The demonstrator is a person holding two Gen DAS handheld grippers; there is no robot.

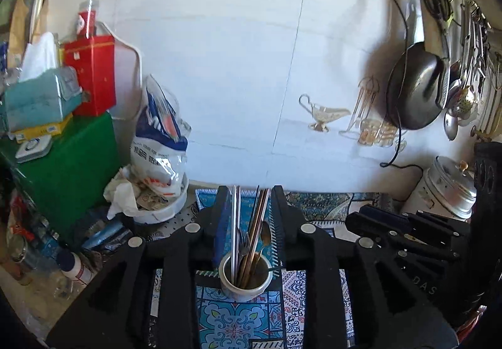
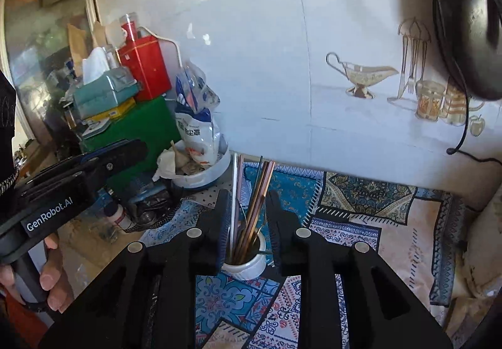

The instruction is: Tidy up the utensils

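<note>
A small white cup (image 1: 244, 289) stands on a patterned mat (image 1: 232, 324) and holds several utensils (image 1: 251, 242): long chopsticks, a fork and a spoon, all upright. My left gripper (image 1: 251, 192) hovers above and short of the cup, its fingers (image 1: 221, 223) apart and pressing on nothing; the utensils show through the gap. In the right wrist view the same cup (image 2: 251, 265) and utensils (image 2: 251, 217) show between the parted fingers of my right gripper (image 2: 248, 195), which holds nothing either. The left gripper (image 2: 138, 149) appears at that view's left, held by a hand (image 2: 50, 280). The right gripper (image 1: 360, 214) shows at the left view's right.
A white bowl (image 1: 163, 211) with a plastic bag (image 1: 160, 135) sits left of the cup, by a green box (image 1: 72, 167), red tin (image 1: 94, 72) and tissue box (image 1: 40, 98). A black pan (image 1: 414, 88) and cable hang on the wall. A metal canister (image 1: 445, 189) stands at right.
</note>
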